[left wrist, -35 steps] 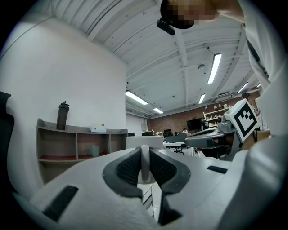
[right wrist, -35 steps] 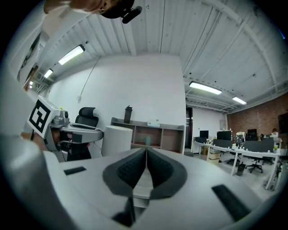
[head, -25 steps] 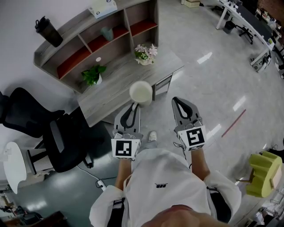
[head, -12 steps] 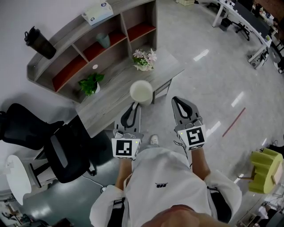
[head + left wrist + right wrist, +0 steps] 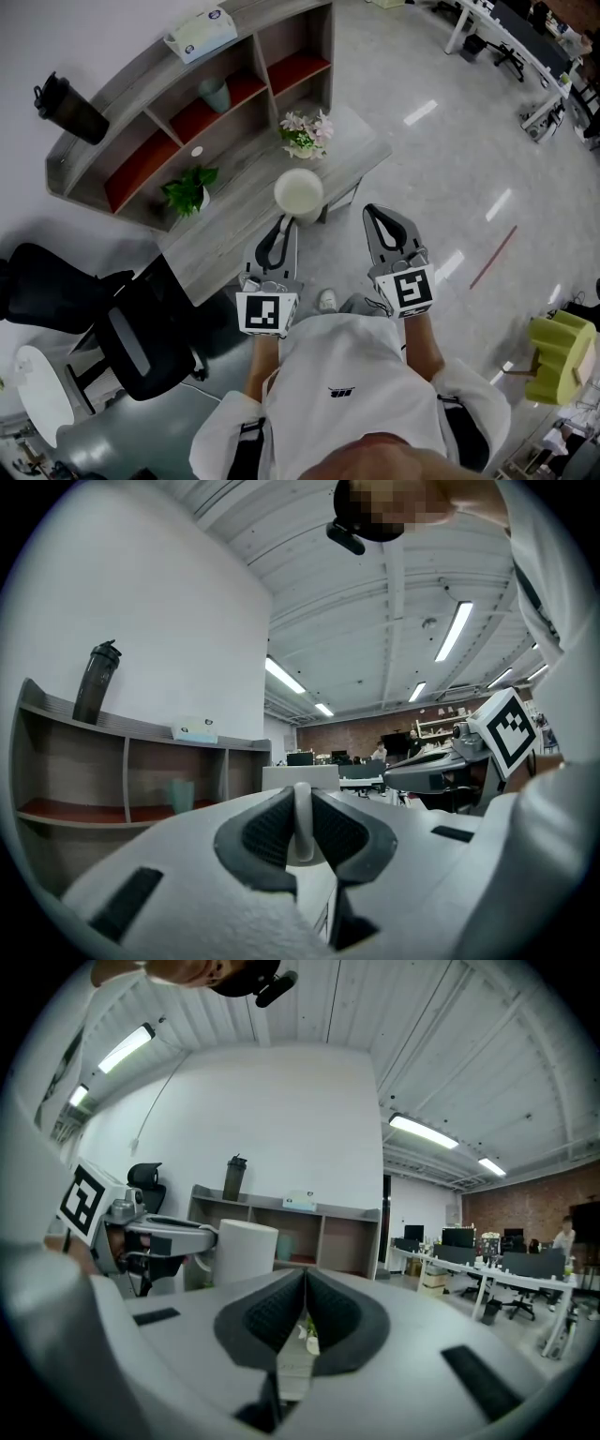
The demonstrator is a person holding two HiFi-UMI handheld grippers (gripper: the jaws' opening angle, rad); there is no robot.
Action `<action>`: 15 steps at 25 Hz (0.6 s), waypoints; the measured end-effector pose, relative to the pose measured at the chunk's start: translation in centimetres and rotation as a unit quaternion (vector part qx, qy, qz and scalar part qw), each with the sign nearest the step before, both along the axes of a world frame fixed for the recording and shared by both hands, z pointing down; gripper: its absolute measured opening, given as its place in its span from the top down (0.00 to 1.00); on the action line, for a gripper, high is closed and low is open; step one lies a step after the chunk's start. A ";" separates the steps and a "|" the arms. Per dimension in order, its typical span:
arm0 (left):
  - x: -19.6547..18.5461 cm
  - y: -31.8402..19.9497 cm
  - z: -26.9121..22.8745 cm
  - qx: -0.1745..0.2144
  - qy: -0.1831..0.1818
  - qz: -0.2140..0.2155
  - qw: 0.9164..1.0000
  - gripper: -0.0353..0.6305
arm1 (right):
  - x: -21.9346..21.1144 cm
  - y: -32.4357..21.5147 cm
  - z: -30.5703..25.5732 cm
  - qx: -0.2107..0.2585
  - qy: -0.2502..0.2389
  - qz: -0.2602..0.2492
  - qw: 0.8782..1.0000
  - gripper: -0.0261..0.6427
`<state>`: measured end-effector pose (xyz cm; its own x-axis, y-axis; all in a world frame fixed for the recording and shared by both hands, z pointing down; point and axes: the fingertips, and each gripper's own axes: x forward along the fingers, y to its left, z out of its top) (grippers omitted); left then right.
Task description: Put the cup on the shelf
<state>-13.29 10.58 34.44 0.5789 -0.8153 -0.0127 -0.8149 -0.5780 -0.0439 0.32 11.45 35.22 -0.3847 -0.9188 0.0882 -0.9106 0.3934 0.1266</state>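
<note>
I'm gripping the cream round cup's (image 5: 298, 192) rim in my left gripper (image 5: 283, 223). My right gripper (image 5: 382, 215) is sitting closed and empty. A grey wooden desk (image 5: 239, 206) and pink flowers (image 5: 305, 131) are lying before the upper-left grey shelf unit (image 5: 141, 86).

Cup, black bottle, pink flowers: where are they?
cup (image 5: 298, 194), head view, on its round top.
black bottle (image 5: 69, 113), head view, middle of its body.
pink flowers (image 5: 306, 128), head view, on the blossoms.

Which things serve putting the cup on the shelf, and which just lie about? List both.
For the job: cup, held by its handle in the left gripper; shelf.

Lying about: black bottle, tissue box, potted plant, flowers, teal container, office chair.
</note>
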 end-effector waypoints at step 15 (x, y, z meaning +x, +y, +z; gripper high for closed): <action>2.6 -5.8 0.4 -0.002 0.001 0.002 1.000 0.85 | 2.5 -5.6 -0.2 0.008 -0.002 0.000 1.000 0.92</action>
<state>-10.67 4.76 34.83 0.5819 -0.8132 -0.0098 -0.8128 -0.5812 -0.0403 2.77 5.82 35.05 -0.3846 -0.9203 0.0719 -0.9112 0.3909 0.1300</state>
